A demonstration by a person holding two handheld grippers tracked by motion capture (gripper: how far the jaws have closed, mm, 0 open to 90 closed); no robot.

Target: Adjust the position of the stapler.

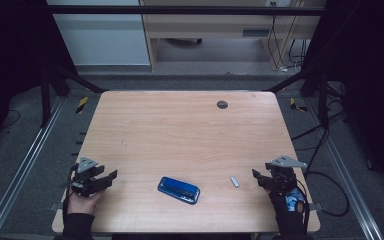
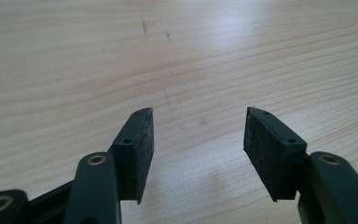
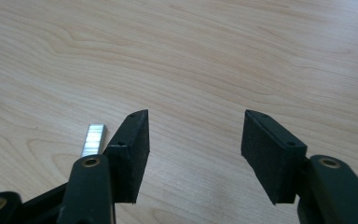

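High view: the flat blue oblong stapler (image 1: 178,190) lies on the pale wooden bench (image 1: 180,130) at 6 o'clock, long axis running 10-to-4, beside a small silver staple strip (image 1: 235,181), between the released left tool (image 1: 111,176) and released right tool (image 1: 256,174).

On the table (image 1: 180,130), the stapler (image 1: 178,190) lies near the front edge, staple strip (image 1: 235,181) to its right
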